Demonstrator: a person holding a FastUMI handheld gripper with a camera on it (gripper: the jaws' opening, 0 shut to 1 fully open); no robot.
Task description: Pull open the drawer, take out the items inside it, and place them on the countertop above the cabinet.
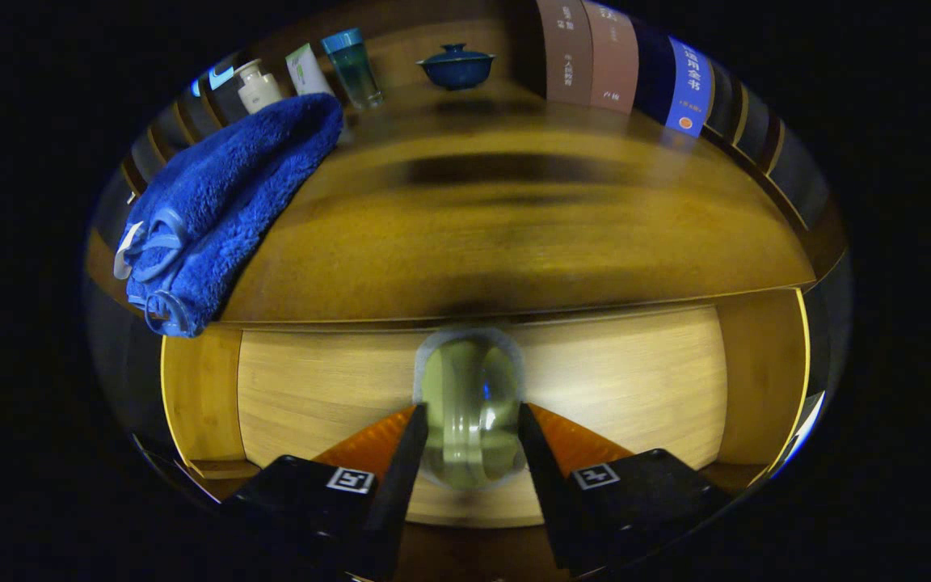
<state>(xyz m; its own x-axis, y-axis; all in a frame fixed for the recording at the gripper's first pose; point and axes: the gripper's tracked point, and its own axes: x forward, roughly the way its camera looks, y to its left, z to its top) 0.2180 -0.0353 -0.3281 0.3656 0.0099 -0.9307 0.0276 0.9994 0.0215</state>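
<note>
Gripper view, tool (472, 416) clamped on clear round knob (470, 396), drawer (619, 380) front just ahead

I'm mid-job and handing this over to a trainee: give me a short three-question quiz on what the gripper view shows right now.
1. True or false: the gripper has its fingers on either side of the drawer knob.
2. What lies on the countertop, hanging over its front edge? A) blue towel B) lidded bowl C) books
3. Fill in: the lidded bowl sits at the ____ of the countertop, beyond the fingers.

Key: 1 true; 2 A; 3 back.
</note>
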